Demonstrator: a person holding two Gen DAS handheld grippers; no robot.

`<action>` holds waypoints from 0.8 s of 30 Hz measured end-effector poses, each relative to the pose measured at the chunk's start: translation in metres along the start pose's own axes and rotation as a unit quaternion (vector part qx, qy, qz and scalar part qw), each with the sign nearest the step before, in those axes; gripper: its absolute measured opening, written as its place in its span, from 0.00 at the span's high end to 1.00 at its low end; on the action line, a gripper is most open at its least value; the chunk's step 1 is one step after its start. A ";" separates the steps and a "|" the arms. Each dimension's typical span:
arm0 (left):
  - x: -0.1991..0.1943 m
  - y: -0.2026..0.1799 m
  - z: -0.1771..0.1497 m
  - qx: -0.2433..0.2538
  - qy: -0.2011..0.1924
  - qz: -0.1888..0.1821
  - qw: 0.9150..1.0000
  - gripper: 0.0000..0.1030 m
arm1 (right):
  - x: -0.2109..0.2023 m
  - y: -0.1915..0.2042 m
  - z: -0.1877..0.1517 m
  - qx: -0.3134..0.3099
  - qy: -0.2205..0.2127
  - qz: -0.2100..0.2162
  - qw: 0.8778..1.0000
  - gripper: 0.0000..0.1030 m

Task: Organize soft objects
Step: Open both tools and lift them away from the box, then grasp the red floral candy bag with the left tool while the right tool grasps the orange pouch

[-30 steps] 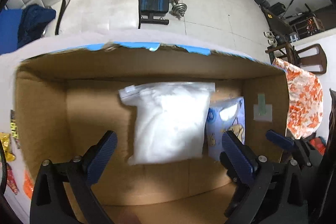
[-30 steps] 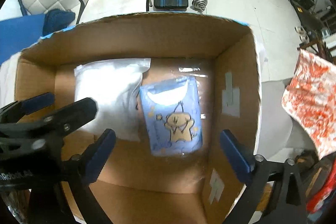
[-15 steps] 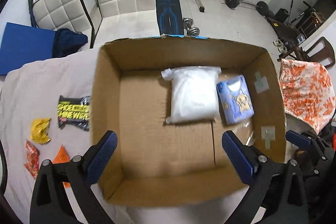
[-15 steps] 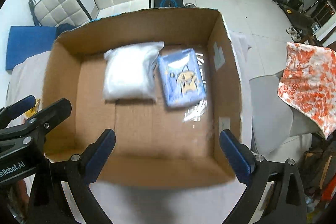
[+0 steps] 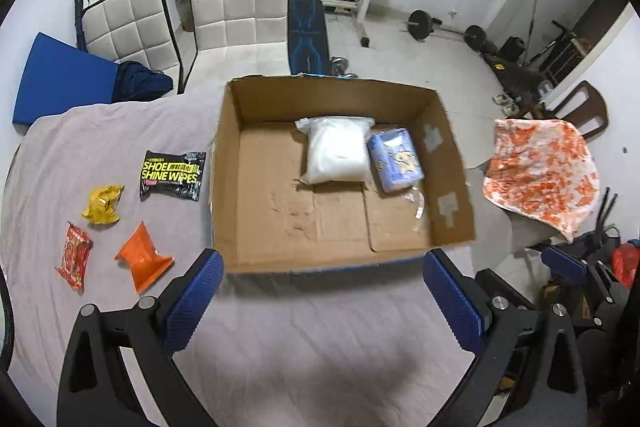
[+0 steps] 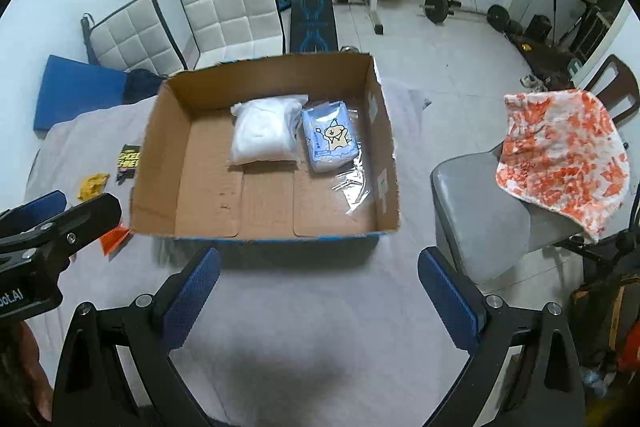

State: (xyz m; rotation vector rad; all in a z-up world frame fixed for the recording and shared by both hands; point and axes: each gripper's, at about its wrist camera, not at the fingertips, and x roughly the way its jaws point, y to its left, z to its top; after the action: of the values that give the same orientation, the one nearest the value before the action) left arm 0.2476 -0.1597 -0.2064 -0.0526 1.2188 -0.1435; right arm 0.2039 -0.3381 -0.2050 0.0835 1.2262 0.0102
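An open cardboard box (image 5: 228, 187) (image 6: 160, 163) sits on a grey-sheeted table. Inside it lie a white soft pack (image 5: 338, 155) (image 6: 264, 139) and a blue soft pack with a cartoon print (image 5: 396, 161) (image 6: 330, 141), side by side at the far right. My left gripper (image 5: 320, 291) is open and empty, held above the table in front of the box. My right gripper (image 6: 318, 285) is open and empty, also in front of the box. The left gripper also shows in the right wrist view (image 6: 52, 223) at the left edge.
Left of the box lie a black shoe-wipes pack (image 5: 172, 175), a yellow packet (image 5: 102, 205), an orange packet (image 5: 144, 257) and a red packet (image 5: 74, 259). A chair with an orange-white cloth (image 6: 560, 155) stands right. White chairs (image 5: 236, 11) stand behind.
Both grippers have pulled back and up out of the box. The two soft packs stay in the box. The table and the packets at the left have come into view.
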 end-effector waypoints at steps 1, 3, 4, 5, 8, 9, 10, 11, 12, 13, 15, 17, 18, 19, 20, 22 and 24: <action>-0.006 -0.001 -0.003 0.001 -0.003 0.001 1.000 0.01 | -0.011 0.001 -0.004 -0.001 -0.006 0.000 1.000 0.02; -0.021 -0.003 -0.009 0.007 -0.008 -0.002 1.000 0.01 | -0.026 0.004 -0.008 -0.002 -0.013 0.003 1.000 0.02; -0.026 -0.003 -0.010 0.010 -0.010 -0.003 1.000 0.01 | -0.033 0.006 -0.008 -0.001 -0.014 0.005 1.000 0.02; -0.032 -0.004 -0.012 0.014 -0.012 -0.005 1.000 0.01 | -0.038 0.007 -0.010 0.001 -0.016 0.007 1.000 0.02; -0.045 0.001 -0.016 0.019 -0.017 -0.016 1.000 0.01 | -0.052 0.014 -0.013 0.008 -0.020 0.005 1.000 0.02; -0.048 0.003 -0.016 0.022 -0.017 -0.021 0.999 0.01 | -0.056 0.017 -0.014 0.013 -0.019 0.005 1.000 0.02; -0.050 0.006 -0.016 0.022 -0.016 -0.024 0.999 0.01 | -0.059 0.021 -0.015 0.018 -0.016 0.006 1.000 0.02; -0.052 0.009 -0.017 0.022 -0.017 -0.026 0.999 0.01 | -0.062 0.024 -0.015 0.021 -0.015 0.009 1.000 0.02; -0.056 0.015 -0.016 0.021 -0.018 -0.031 0.999 0.01 | -0.064 0.028 -0.014 0.026 -0.015 0.013 0.999 0.02; -0.058 0.020 -0.015 0.020 -0.019 -0.033 0.999 0.01 | -0.065 0.033 -0.014 0.028 -0.015 0.014 0.999 0.02; -0.064 0.036 -0.013 0.016 -0.021 -0.034 0.999 0.01 | -0.066 0.049 -0.012 0.026 -0.013 0.018 0.999 0.02; -0.071 0.059 -0.012 0.002 -0.028 -0.029 0.999 0.01 | -0.062 0.069 -0.008 0.023 -0.008 0.035 0.999 0.02; -0.075 0.079 -0.011 -0.009 -0.032 -0.021 0.999 0.01 | -0.058 0.080 -0.007 0.020 -0.005 0.041 0.999 0.02; -0.078 0.096 -0.011 -0.018 -0.035 -0.012 0.999 0.01 | -0.054 0.094 -0.006 0.016 -0.001 0.047 0.999 0.02; -0.079 0.109 -0.012 -0.025 -0.036 -0.003 0.999 0.01 | -0.047 0.113 -0.003 0.007 0.006 0.057 0.998 0.02; -0.082 0.156 -0.014 -0.048 -0.037 0.028 0.998 0.01 | -0.035 0.143 -0.001 -0.001 0.017 0.073 0.997 0.02; -0.082 0.200 -0.018 -0.070 -0.028 0.058 0.996 0.01 | -0.012 0.180 0.001 -0.009 0.038 0.097 0.995 0.02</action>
State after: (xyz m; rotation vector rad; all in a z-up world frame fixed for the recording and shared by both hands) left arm 0.2192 0.0500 -0.1603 -0.1069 1.1712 0.0434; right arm 0.2078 -0.1597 -0.1807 0.1872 1.2892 0.1959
